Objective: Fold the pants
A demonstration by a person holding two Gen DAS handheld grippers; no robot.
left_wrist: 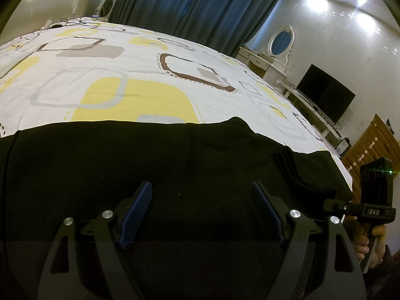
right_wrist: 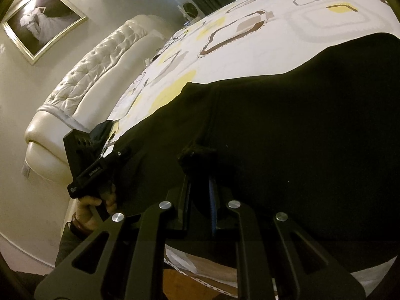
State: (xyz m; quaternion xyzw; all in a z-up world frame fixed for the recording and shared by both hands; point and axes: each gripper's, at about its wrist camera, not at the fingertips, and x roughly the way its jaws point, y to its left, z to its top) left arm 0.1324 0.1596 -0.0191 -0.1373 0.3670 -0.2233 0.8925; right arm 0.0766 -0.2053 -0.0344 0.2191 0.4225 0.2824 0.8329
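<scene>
Black pants (left_wrist: 175, 162) lie spread across the near part of a bed with a white sheet (left_wrist: 125, 75) printed with yellow, grey and brown squares. My left gripper (left_wrist: 201, 187) hovers over the dark cloth, open, its blue pads (left_wrist: 136, 215) wide apart with nothing pinched between them. In the right wrist view the pants (right_wrist: 287, 125) fill the right half. My right gripper (right_wrist: 200, 167) is shut on a small bunched ridge of the pants' fabric (right_wrist: 197, 151) near the cloth's near edge. A stack of folded layers (left_wrist: 295, 170) shows at the pants' right end.
A hand holds the right gripper's body (left_wrist: 375, 200) at the bed's right edge. A cream tufted headboard (right_wrist: 87, 87) stands left. A dark TV (left_wrist: 325, 95), a white dressing table (left_wrist: 265, 60) and wooden drawers (left_wrist: 370, 145) line the far wall. Cables (left_wrist: 75, 22) lie at the bed's far corner.
</scene>
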